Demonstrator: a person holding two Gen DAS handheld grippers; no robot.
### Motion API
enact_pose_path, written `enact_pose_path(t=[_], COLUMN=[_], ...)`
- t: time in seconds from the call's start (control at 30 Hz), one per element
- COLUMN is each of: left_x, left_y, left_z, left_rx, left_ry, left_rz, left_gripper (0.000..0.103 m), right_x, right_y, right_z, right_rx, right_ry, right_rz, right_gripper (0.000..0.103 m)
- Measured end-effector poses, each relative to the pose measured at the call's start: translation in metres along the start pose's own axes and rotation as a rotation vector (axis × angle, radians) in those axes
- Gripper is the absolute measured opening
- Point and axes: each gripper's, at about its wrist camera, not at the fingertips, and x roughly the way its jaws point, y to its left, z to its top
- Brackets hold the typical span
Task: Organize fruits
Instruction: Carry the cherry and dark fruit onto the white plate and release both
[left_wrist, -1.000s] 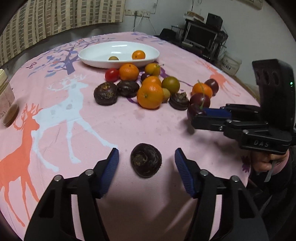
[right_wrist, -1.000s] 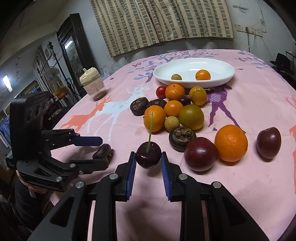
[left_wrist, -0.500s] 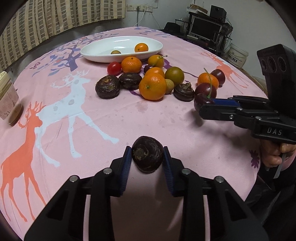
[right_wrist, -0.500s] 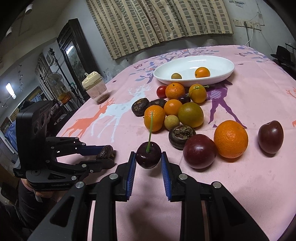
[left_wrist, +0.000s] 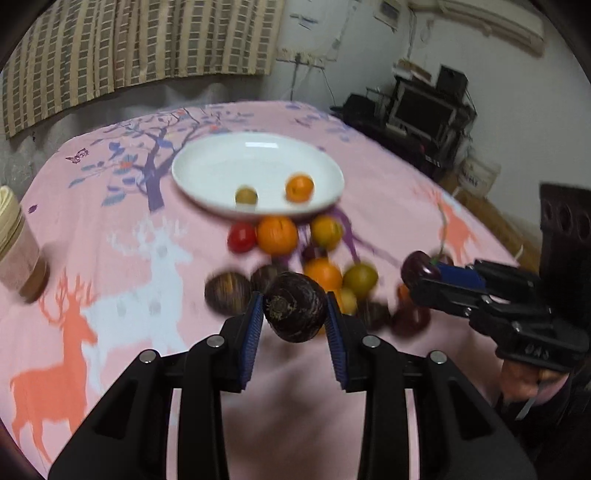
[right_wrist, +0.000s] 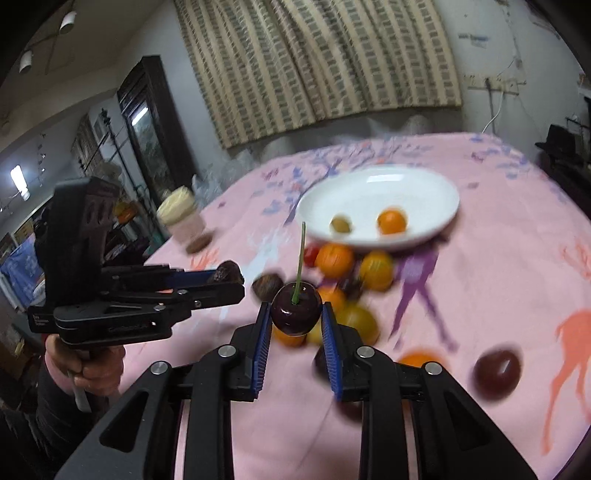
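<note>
My left gripper (left_wrist: 294, 314) is shut on a dark brown water chestnut (left_wrist: 294, 312), held above the pink tablecloth (left_wrist: 110, 206). My right gripper (right_wrist: 294, 314) is shut on a dark red cherry (right_wrist: 295, 308) with a tall green stem, also lifted off the cloth. Each gripper shows in the other's view: the right gripper (left_wrist: 424, 275) with its cherry at the right, the left gripper (right_wrist: 229, 277) with its chestnut at the left. Beyond them lies a blurred heap of oranges (left_wrist: 277, 234), a tomato (left_wrist: 241, 237) and dark fruits. Farther back stands a white oval dish (left_wrist: 221, 166) holding a small orange (left_wrist: 299, 187) and a greenish fruit (left_wrist: 246, 195).
A lidded jar (left_wrist: 14, 243) stands at the table's left edge. A loose plum (right_wrist: 496, 370) and an orange (right_wrist: 421, 360) lie on the cloth to the right. Curtains hang behind the table; a TV stand (left_wrist: 428, 110) is at the far right. A hand (right_wrist: 88, 365) grips the left tool.
The left jaws closed on the water chestnut and lifted it off the cloth toward the fruit heap. The right gripper rose with its cherry. Both views now look more toward the dish.
</note>
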Motion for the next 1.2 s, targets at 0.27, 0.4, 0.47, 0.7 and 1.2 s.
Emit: enact_pose_path(t=[0.27,0.4,0.47,0.7,1.2], left_x=[0.081,0.118,0.13,0.124,0.014], left_y=[0.03,0.05,0.058,0.066,0.041], left_z=[0.099,0.117,0.119,0.116,-0.005], left_rx=[-0.094,-0.14,-0.161,-0.176,-0.172], left_ry=[0.023,0.061,0.079,0.068,-0.049], left_rz=[0.113,0.14,0.142,0.204,0.185], left_gripper=[0.033,0.033,0.033,0.072,0.098], right_x=[0.076,0.116,0.13,0.137,-0.006], right_y=[-0.076,-0.105,-0.115,-0.116,-0.046], right_z=[0.087,0.105,0.109,0.102,-0.016], right_rx=[0.187,0.247,0.279,0.283,0.188], right_ry=[0.041,0.097,0.126,0.17,-0.019], right_rz=[-0.17,-0.201,-0.191,-0.169,-0.127], right_gripper=[0.027,0.028,0.028,0.055,0.068])
